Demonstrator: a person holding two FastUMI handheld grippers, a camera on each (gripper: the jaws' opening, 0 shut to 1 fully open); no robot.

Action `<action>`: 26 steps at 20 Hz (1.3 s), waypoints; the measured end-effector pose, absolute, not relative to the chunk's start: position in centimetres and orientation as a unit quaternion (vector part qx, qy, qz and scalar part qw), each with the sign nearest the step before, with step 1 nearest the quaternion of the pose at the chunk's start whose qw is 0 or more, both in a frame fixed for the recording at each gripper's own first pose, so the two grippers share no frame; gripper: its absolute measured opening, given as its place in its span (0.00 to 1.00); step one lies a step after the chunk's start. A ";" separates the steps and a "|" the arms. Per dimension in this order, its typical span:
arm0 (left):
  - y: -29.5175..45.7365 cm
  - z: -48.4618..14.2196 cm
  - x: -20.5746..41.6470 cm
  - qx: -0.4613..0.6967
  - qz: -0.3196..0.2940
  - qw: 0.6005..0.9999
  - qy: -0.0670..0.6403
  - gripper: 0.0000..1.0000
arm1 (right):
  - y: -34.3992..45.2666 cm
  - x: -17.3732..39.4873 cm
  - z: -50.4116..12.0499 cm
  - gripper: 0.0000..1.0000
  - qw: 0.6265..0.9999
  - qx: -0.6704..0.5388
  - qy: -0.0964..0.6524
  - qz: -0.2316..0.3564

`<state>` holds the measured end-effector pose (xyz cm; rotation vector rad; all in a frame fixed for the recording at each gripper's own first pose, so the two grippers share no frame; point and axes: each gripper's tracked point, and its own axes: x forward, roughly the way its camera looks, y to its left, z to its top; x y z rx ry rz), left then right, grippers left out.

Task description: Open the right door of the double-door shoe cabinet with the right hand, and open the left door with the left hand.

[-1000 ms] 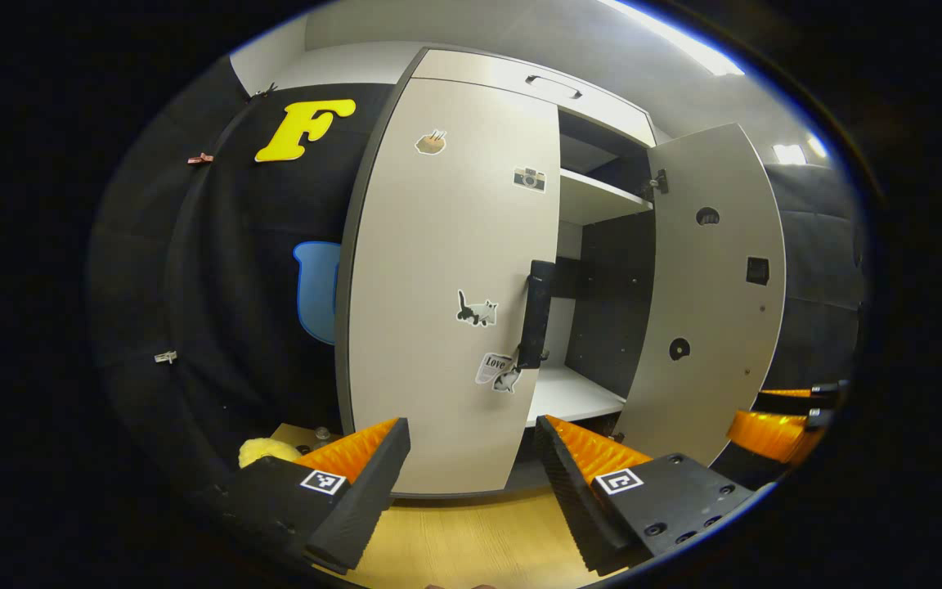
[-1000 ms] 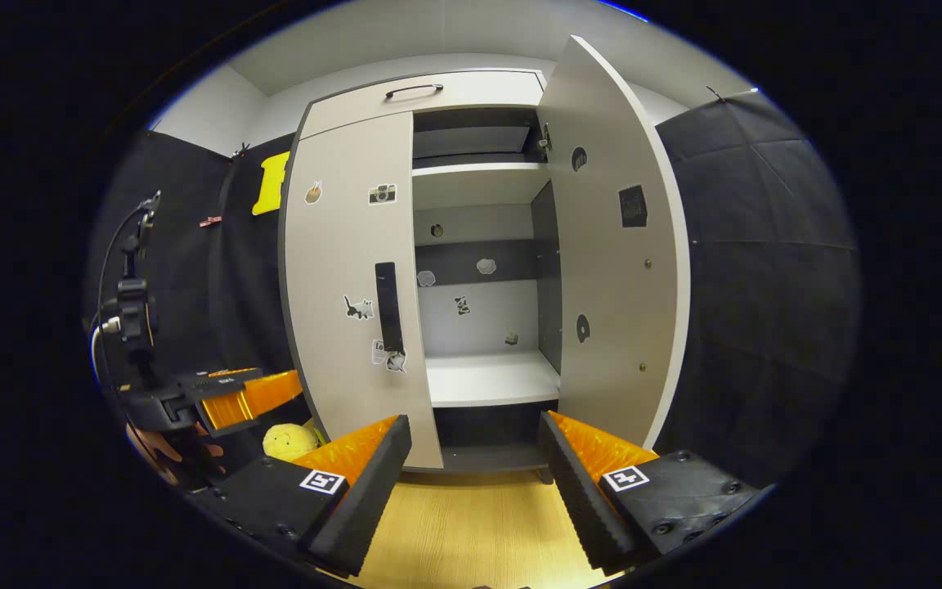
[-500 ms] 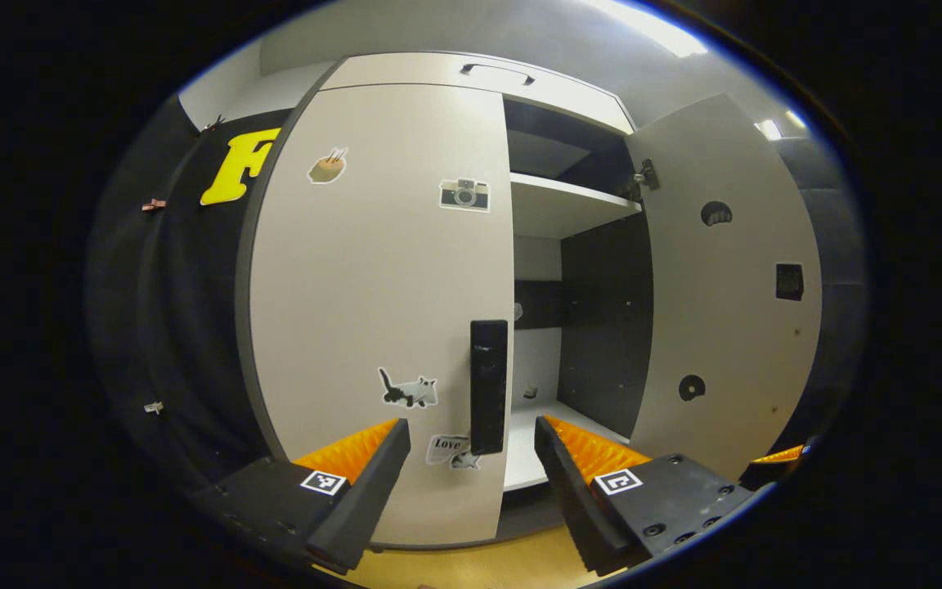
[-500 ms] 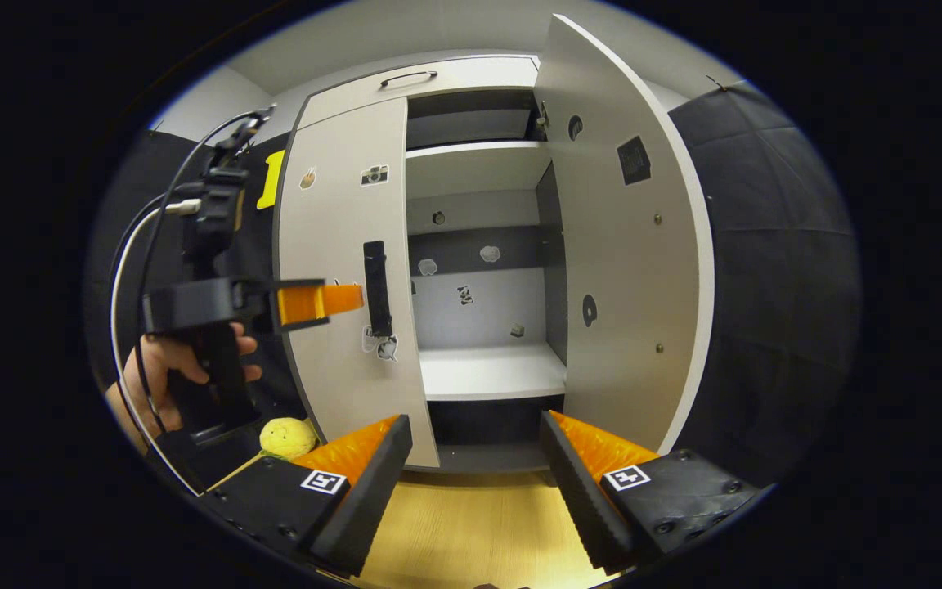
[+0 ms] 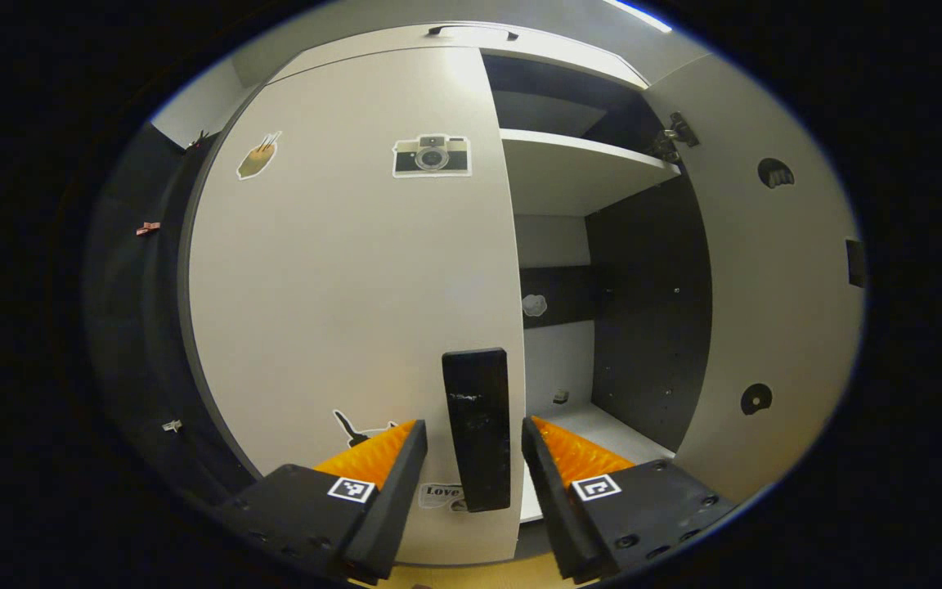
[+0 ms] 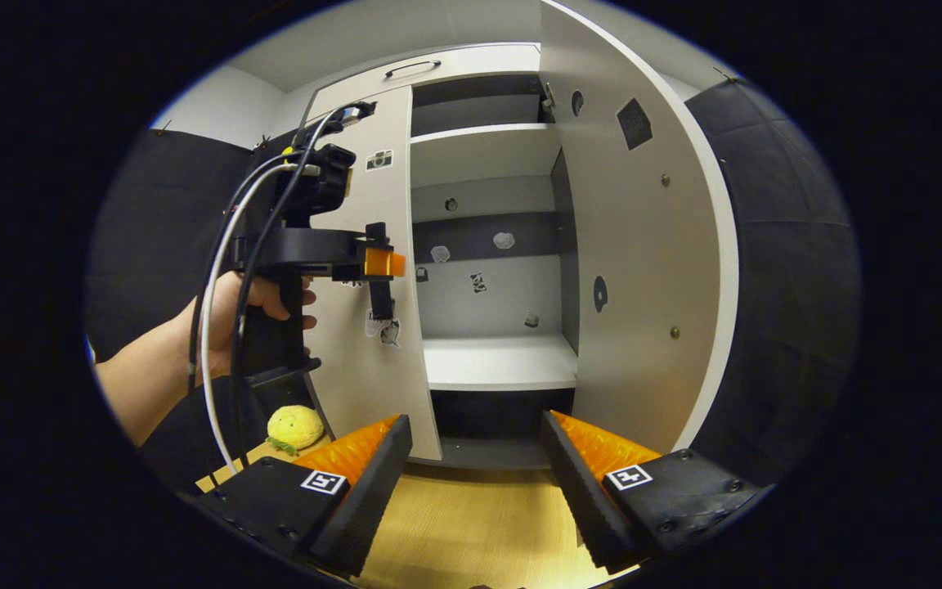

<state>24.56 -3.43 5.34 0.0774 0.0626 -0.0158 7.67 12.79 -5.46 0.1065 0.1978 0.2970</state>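
With its two fingers spread to either side of the black handle (image 5: pixel 477 425), the left gripper (image 5: pixel 473 483) stands at the free edge of the left door (image 5: pixel 340 286). Gaps show between each finger and the handle, so no pinch is confirmed. Ahead of this gripper, the left door stands only a little ajar and carries a camera sticker (image 5: pixel 431 155) high up, a cat sticker (image 5: pixel 361 427) beside the left finger, and a printed sticker (image 5: pixel 442 492) just below the handle. Right of the handle, the cabinet interior (image 5: pixel 643 286) is exposed, with an upper shelf (image 5: pixel 577 168) and a lower shelf (image 5: pixel 602 429). Farther right, the right door (image 5: pixel 773 286) stands swung wide open, its inner face toward the camera.

In the right gripper view, the right gripper (image 6: pixel 475 483) hangs with fingers spread wide and nothing between them, above a wooden floor (image 6: pixel 471 532) and well short of the cabinet. Directly ahead lies the open compartment with its lower shelf (image 6: pixel 500 364). Up and to the right stands the open right door (image 6: pixel 643 245). Forward and to the left, a hand (image 6: pixel 246 315) grips the left gripper (image 6: pixel 385 263), whose fingertips reach the handle (image 6: pixel 381 304) on the left door (image 6: pixel 377 343). A yellow plush toy (image 6: pixel 294 428) rests on the floor left of the right gripper, near the foot of the left door.
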 end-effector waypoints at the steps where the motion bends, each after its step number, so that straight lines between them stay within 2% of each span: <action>1: -3.4 5.3 24.7 0.034 -0.003 0.999 0.034 0.63 | 12.9 7.7 -5.5 0.99 0.982 0.053 0.098 0.153; 2: -3.4 5.3 24.7 0.033 0.000 0.999 0.034 0.58 | 12.9 7.6 -5.6 0.99 0.981 0.052 0.098 0.157; 3: -3.7 5.4 24.7 0.033 -0.001 0.999 0.034 0.46 | 12.9 7.6 -5.6 0.99 0.981 0.051 0.098 0.160; 6: -3.9 5.4 24.7 0.040 0.005 0.999 0.035 0.36 | 12.9 7.8 -5.8 0.99 0.979 0.055 0.100 0.168; 12: -3.9 4.9 24.7 0.017 0.000 0.999 0.033 0.32 | 12.7 7.7 -6.4 0.99 0.977 0.059 0.110 0.176; 17: -3.9 4.9 24.5 0.016 -0.007 0.999 0.030 0.15 | 12.7 7.5 -6.6 0.99 0.976 0.050 0.113 0.181; 19: -3.9 5.0 24.3 0.009 -0.012 0.999 0.030 0.12 | 12.8 7.4 -6.5 0.99 0.976 0.051 0.110 0.180; 26: -3.8 5.0 21.4 -0.005 -0.052 0.998 0.031 0.12 | 13.0 7.1 -5.5 0.99 0.981 0.047 0.102 0.161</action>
